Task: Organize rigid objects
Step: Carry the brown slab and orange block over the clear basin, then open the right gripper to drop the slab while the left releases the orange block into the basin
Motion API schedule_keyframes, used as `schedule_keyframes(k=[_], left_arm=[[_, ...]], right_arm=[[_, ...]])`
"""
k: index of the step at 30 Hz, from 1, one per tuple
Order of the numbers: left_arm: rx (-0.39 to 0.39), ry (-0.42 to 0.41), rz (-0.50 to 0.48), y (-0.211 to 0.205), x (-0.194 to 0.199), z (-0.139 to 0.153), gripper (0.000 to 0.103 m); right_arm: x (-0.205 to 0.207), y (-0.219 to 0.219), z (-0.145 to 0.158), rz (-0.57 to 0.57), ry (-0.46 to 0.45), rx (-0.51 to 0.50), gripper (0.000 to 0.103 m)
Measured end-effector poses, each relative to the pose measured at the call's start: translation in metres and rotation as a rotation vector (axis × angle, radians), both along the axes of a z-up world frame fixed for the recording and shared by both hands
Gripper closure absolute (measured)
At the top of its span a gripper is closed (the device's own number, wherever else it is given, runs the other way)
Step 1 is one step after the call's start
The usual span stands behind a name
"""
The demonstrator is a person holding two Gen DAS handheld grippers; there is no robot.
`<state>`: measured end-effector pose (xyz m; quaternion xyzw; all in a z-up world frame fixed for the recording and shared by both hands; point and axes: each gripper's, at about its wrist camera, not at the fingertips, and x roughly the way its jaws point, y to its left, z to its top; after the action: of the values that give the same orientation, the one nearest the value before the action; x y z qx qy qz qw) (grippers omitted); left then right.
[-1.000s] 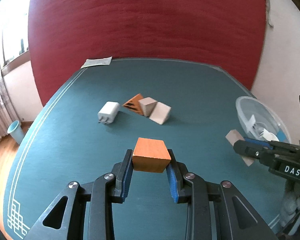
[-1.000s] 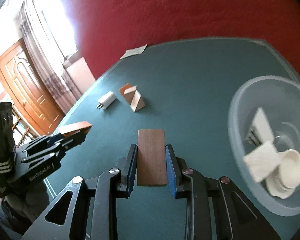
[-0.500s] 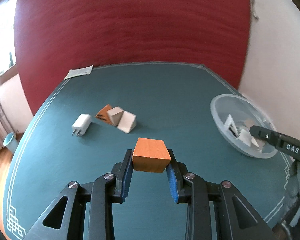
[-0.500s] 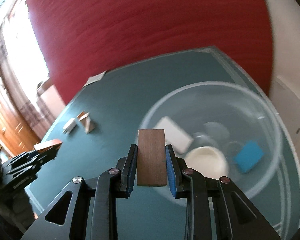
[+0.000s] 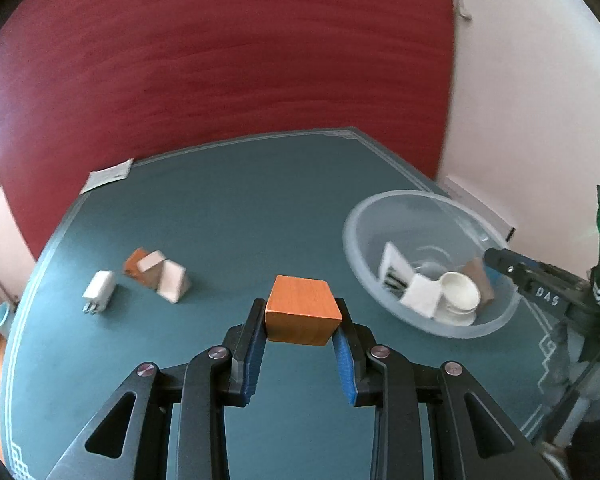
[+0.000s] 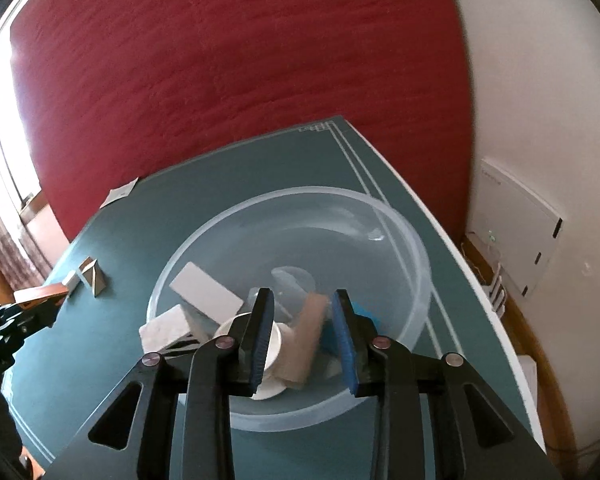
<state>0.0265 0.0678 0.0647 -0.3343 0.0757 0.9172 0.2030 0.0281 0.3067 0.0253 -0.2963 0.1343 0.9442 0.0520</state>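
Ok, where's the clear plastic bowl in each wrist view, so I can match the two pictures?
Left wrist view: the clear plastic bowl sits at the right, on the teal table, beyond the orange block in the left claw.
Right wrist view: it fills the centre, under the right claw.
Shared landmark: the white paper at the table's far left corner.

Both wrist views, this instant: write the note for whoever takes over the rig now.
Left gripper: jaws shut on the orange cube, above the table, short of the bowl.
Right gripper: over the bowl, jaws opening; the brown block, blurred, sits loose between them, dropping in.
Done: a white box, white lid and blue piece lie in the bowl.
Left: drop the cube in, then fetch the charger and three wooden wedges from the table.
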Motion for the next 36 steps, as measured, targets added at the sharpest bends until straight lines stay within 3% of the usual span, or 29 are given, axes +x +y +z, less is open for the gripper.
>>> schedule_keyframes(k=[27, 29, 30, 31, 36], left_arm=[[0.029, -0.018, -0.171, 0.095, -0.027, -0.003, 0.069], [0.025, -0.018, -0.167, 0.096, -0.03, -0.005, 0.056], [0.024, -0.019, -0.161, 0.094, -0.031, -0.006, 0.039], [0.029, -0.013, -0.146, 0.091, -0.033, -0.006, 0.031], [0.031, -0.014, -0.085, 0.076, -0.036, -0.009, 0.031]], right_arm=[[0.016, 0.007, 0.001, -0.053, 0.052, -0.011, 0.071], [0.016, 0.006, -0.001, -0.052, 0.05, -0.008, 0.07], [0.016, 0.007, 0.0, -0.051, 0.049, -0.008, 0.07], [0.016, 0.007, 0.0, -0.049, 0.049, -0.008, 0.07], [0.018, 0.007, 0.001, -0.051, 0.051, -0.006, 0.07]])
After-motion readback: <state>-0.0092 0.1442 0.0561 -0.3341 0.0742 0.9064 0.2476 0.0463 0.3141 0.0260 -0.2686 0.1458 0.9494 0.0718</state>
